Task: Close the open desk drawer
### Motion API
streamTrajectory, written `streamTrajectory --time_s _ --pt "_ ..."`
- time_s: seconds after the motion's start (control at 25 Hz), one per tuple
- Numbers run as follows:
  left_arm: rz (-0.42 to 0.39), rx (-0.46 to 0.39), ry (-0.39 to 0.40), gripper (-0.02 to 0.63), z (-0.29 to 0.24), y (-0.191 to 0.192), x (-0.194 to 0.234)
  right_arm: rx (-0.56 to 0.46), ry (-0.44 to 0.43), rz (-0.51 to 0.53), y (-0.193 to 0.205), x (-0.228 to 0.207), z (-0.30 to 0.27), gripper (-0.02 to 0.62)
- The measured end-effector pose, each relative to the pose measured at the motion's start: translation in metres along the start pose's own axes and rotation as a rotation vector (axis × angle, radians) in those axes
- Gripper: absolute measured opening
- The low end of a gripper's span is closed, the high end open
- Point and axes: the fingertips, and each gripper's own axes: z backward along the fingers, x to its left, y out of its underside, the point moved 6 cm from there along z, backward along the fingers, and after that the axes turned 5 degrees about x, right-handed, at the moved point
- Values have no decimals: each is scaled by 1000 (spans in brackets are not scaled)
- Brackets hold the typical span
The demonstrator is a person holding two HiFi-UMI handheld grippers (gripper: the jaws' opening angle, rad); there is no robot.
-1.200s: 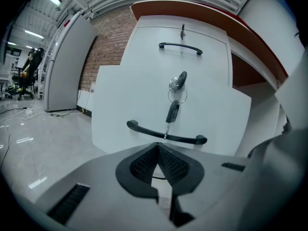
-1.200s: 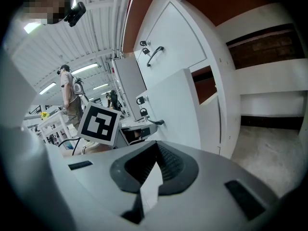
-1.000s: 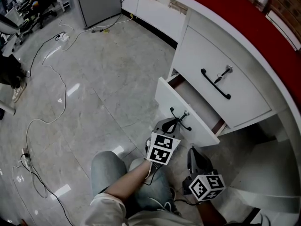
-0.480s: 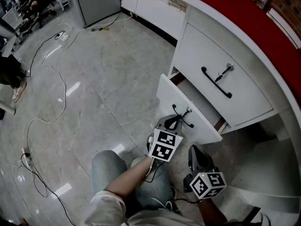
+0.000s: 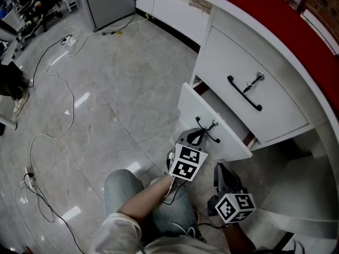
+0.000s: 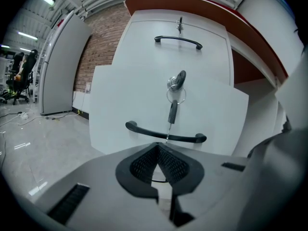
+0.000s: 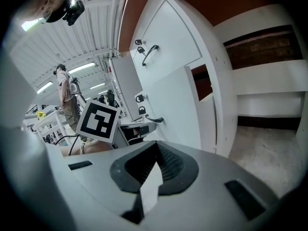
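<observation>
Head view: lower drawer (image 5: pixel 207 121) of the white desk (image 5: pixel 318 121) is pulled partway out, front panel angled toward the floor (image 5: pixel 106 89), interior gap visible behind it. Upper drawer (image 5: pixel 241 70) above is flush shut. Left gripper (image 5: pixel 194 137) sits right in front of the open drawer's face, tips just below the black handle (image 5: pixel 205 131) — contact with handle or panel can't be confirmed. Left gripper view: jaws clenched tip to tip, nothing between them; the handle runs across just beyond the tips and a key (image 6: pixel 176 83) with a ring hangs in the lock above it. Right gripper (image 5: pixel 221 176) hangs lower and to the right, near the drawer's side corner and apart from it. Right gripper view: jaws pressed together, empty — the drawer front stands off to the left ahead, with the left gripper's marker cube beside it. Person's knee (image 5: pixel 127 194) in jeans is below both grippers.
</observation>
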Motion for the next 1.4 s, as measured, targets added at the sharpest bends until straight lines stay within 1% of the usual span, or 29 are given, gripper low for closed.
streamTrajectory --time_s 0.24,0.56,1.08,1.28,1.4 --pt "22 -1 5 8 -3 2 0 0 -3 3 2 3 -1 -2" --pt "20 -9 20 8 -11 -3 -1 8 -1 8 3 3 0 -2" --pt "30 -12 10 8 -24 -8 -8 10 10 9 3 0 1 -2" --pt "27 -9 9 8 -26 -8 -8 11 5 13 4 -1 0 -2" --pt "11 -9 8 8 -30 -11 -9 10 4 22 3 -1 -1 -2"
